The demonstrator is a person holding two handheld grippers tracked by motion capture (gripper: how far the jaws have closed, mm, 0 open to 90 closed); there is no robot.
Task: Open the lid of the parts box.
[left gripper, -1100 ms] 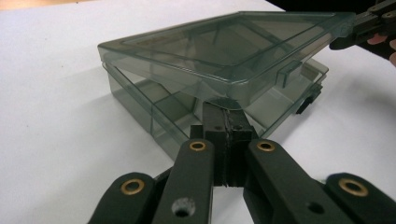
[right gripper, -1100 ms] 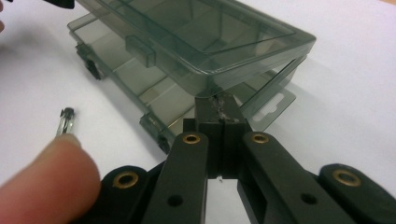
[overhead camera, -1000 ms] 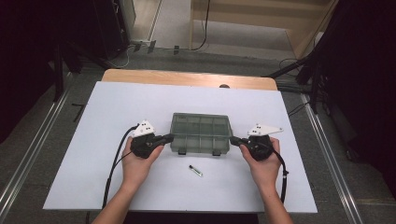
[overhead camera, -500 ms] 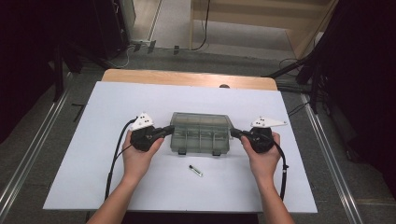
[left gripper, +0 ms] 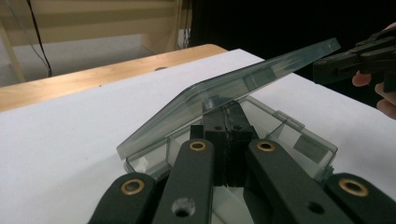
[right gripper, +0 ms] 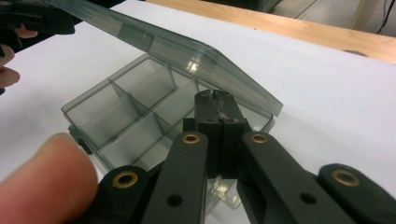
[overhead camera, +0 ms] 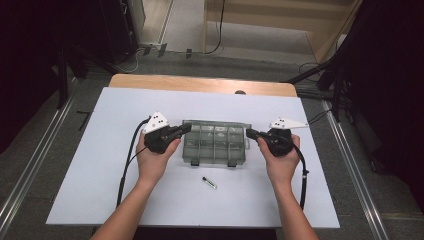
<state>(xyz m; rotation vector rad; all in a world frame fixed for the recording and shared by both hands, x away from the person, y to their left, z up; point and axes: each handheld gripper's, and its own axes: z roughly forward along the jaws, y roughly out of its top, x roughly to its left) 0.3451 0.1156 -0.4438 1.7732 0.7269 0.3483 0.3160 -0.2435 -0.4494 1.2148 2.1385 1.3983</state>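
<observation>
We are prying up the lid point(left gripper: 233, 88) of a clear compartment box point(overhead camera: 215, 142) at the middle of the white table point(overhead camera: 100, 190), our left gripper point(overhead camera: 184, 130) and right gripper point(overhead camera: 251, 134) wedged under the lid's two ends, both with jaws closed on nothing. We are judging that lifting evenly matters, so the lid is not slipping off either tip. A small vial point(overhead camera: 209, 183) is lying just in front of the box.

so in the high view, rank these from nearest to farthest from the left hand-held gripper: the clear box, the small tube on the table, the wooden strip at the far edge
1. The clear box, right at the tips of the left hand-held gripper, just to its right.
2. The small tube, on the white table in front of the box, toward the person.
3. The wooden strip, along the table's far edge.
</observation>
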